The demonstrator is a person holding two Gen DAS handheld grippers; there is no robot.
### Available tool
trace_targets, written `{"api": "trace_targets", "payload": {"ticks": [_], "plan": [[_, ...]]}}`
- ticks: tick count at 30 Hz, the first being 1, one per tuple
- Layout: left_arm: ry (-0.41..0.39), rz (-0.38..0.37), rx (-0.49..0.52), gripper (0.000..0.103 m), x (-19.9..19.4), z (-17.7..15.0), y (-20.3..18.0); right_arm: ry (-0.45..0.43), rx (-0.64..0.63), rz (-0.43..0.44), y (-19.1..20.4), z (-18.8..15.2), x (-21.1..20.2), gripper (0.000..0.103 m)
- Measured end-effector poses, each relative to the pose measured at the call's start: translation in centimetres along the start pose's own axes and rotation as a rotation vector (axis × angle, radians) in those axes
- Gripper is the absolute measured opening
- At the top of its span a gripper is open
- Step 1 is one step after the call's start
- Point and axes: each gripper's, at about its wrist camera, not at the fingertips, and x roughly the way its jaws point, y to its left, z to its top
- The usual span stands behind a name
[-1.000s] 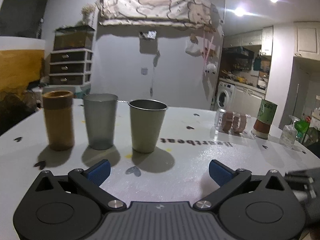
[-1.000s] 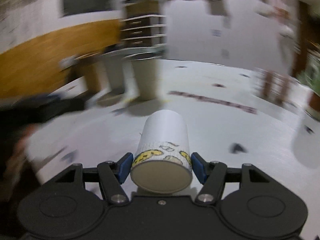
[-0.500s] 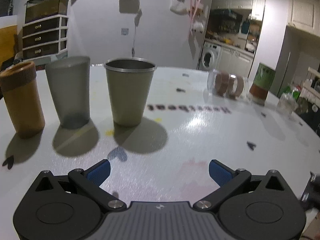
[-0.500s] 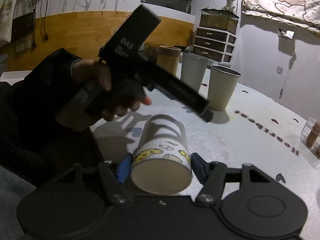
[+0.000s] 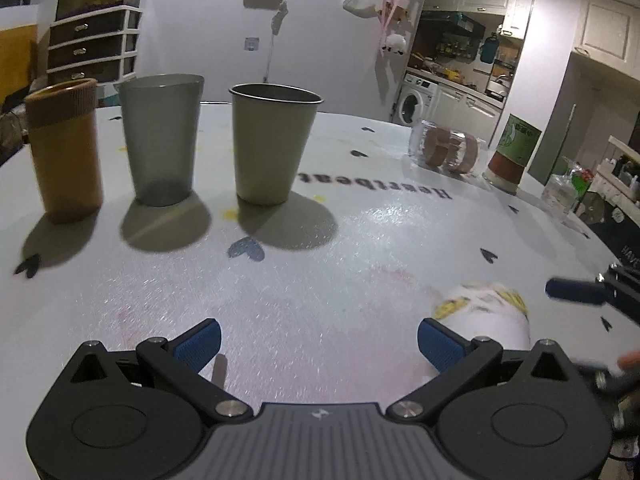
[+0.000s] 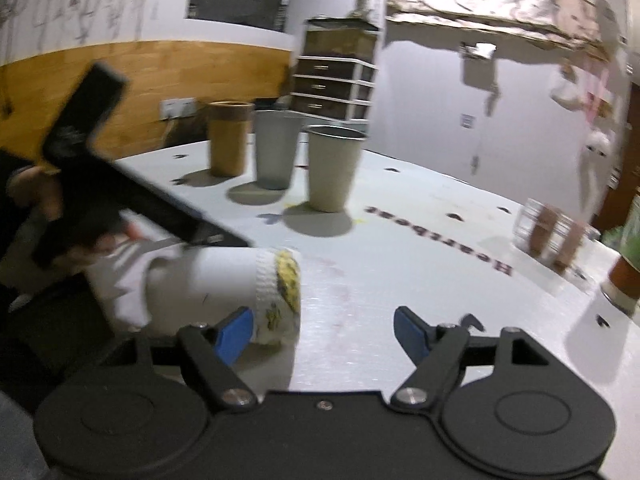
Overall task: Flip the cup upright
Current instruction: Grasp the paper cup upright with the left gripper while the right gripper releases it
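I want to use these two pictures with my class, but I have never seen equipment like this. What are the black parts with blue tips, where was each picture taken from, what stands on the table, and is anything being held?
There is no robot here. A person holds a hand-operated two-finger gripper in each hand, and each carries a wide-angle camera looking forward along its blue-tipped fingers. One picture comes from the left gripper, the other from the right gripper. Both are open and hold nothing.

On the white table three cups stand upright in a row: a brown cup, a grey cup and a metal cup. Farther right a clear jar lies on its side.

The white paper cup, with a yellow pattern, lies on its side between the two grippers. It has yet to be stood upright.
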Motion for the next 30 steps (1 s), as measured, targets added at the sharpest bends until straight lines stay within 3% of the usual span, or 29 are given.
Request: {"api": "trace_targets", "payload": {"ticks": [7,12,16,21,25,30], "plan": [[0.032,0.01,-0.016,0.103,-0.3,-0.9,0.0,-0.006,0.097,-0.036,-1.2,0.2,1.1,0.078],[0.03,-0.041,-0.12,0.102,-1.8,0.5,0.9,-0.004,0.155,-0.038,-1.6,-0.4,1.1,0.078],[0.112,-0.15,-0.213,0.09,-1.2,2.3,0.7,-0.02,0.207,-0.024,-1.8,-0.9,0.9,0.078],[0.232,-0.241,-0.203,0.084,1.2,4.0,-1.7,-0.025,0.242,-0.016,-1.9,-1.3,0.9,0.077],[0.296,-0.233,-0.156,0.082,3.4,4.4,-3.8,-0.03,0.254,0.004,-1.9,-1.4,1.0,0.077],[0.343,-0.226,-0.154,0.071,5.1,4.4,-4.8,-0.028,0.257,0.011,-1.8,-1.5,1.2,0.077]]}}
